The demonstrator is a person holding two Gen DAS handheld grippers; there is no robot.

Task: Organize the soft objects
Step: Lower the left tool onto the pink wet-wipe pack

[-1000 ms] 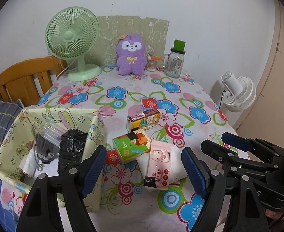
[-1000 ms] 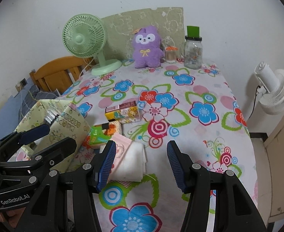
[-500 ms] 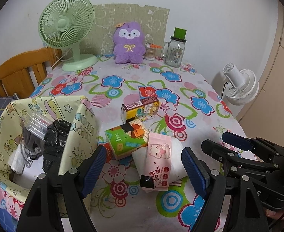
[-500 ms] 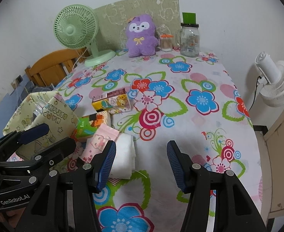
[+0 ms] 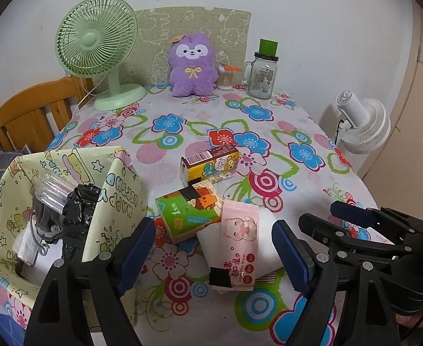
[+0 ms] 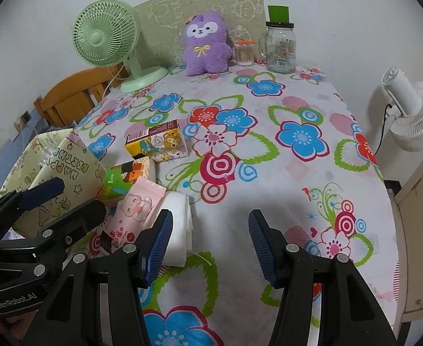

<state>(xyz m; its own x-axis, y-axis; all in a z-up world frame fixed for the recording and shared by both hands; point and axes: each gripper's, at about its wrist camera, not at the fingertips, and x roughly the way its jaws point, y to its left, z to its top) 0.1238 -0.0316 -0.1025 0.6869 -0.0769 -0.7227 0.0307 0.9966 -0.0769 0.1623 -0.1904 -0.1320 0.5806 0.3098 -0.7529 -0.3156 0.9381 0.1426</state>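
Green desk fan point(image 5: 96, 43) at table's far left; glass jar point(image 5: 261, 72) with green lid far right, cotton-swab tub point(image 5: 225, 77) just beside it. Patterned board point(image 5: 194, 28) leans on wall. Wooden chair point(image 5: 29, 112) left of table, white fan point(image 5: 361, 124) right, off it.

My left gripper point(image 5: 212, 248) was black plastic with two thick arms and shiny silver screws. Its fingers point(image 5: 136, 252) had dark blue pads with little ridges. My right gripper point(image 6: 210, 248) looked the same, with blue ridged pads point(image 6: 159, 243) too. I saw white letters, "GenRobot.AI", on the left one's black side.
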